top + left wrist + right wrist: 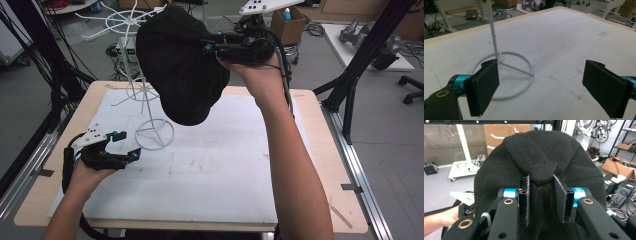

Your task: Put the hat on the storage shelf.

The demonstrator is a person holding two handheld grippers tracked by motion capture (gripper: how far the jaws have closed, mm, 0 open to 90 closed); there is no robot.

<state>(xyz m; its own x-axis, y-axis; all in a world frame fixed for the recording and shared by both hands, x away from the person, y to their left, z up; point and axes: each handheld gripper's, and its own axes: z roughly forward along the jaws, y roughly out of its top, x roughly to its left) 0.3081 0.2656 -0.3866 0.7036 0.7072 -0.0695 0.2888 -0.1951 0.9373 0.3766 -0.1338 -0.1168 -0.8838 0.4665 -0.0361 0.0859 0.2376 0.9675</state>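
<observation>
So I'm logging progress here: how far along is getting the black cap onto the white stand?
Done: the right gripper has the black cap pinched and lifted clear of the table. In hand: it hangs beside the white wire stand. Left: setting it on the stand; the left gripper waits open near the base.

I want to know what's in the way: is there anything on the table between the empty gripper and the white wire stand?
Nothing. In the left gripper view, the left gripper is open, and just bare white table cover runs up to the white wire stand.
</observation>
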